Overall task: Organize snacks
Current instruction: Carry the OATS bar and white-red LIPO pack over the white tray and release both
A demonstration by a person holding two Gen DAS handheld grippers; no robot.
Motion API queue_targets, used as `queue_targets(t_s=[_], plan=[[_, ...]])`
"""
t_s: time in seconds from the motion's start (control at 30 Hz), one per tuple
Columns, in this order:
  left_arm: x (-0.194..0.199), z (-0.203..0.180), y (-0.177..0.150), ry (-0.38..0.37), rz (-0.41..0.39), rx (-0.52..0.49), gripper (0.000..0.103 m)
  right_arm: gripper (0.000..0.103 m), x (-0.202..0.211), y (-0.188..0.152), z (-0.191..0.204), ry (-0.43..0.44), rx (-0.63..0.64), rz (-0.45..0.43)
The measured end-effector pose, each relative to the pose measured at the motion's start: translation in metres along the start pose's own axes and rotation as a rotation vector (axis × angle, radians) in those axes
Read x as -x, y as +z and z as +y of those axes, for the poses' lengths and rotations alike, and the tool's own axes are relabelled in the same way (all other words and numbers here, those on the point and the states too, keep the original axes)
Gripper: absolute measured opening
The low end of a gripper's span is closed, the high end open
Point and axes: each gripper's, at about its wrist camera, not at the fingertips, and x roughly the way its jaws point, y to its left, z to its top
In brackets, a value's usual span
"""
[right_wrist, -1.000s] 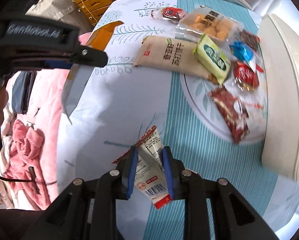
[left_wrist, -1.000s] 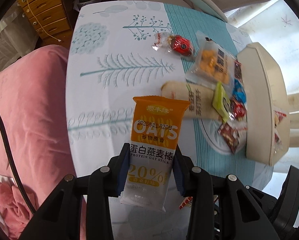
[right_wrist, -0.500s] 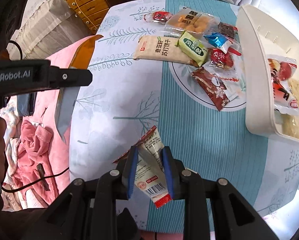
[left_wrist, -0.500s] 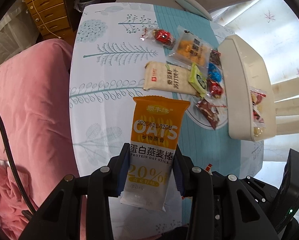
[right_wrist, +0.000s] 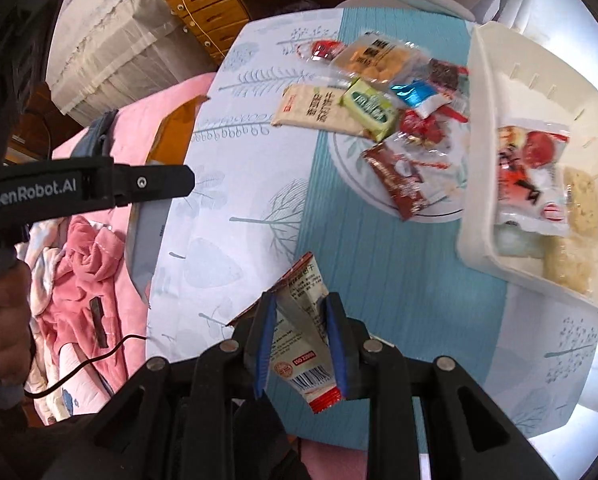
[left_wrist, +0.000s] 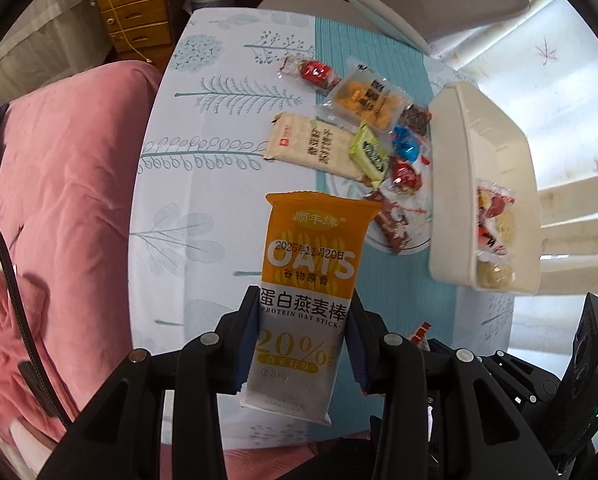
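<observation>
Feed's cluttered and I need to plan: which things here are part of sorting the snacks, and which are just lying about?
Part of the job:
- oat stick in left tool
- red-edged packet in right tool
- loose snack pile
- white bin

Lying about:
- pink bedding
- wooden drawers

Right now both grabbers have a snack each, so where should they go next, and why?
Probably carry both sideways over the white bin and let go there. The left gripper clamps the oat bar, the right gripper clamps a small packet, both above the table, and the bin already holds snacks.
</observation>
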Motion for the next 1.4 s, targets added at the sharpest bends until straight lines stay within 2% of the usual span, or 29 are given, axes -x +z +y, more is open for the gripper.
queue_targets(t_s=[0.4,0.6,0.87,1.2,1.4], plan=[[0.038,-0.078,-0.005,-0.038,-0.142,0.041,0.038,0.025,0.063,0.003,-0.059,0.011,0.111,-0.137],[0.041,-0.118,-0.002,-0.065,-0.192,0.033,0.038,0.025,0.087,0.003,-0.091,0.009,0.145,-0.23],[0.032,-0.159,0.005,-0.102,-0.216,0.004,0.038,0.025,0.11,0.003,-0.128,-0.018,0.177,-0.335],[0.016,-0.204,0.022,-0.15,-0.241,-0.045,0.039,0.025,0.121,0.007,-0.172,-0.064,0.136,-0.383],[0.006,-0.224,0.032,-0.176,-0.242,-0.068,0.039,0.026,0.122,0.009,-0.194,-0.092,0.104,-0.381]])
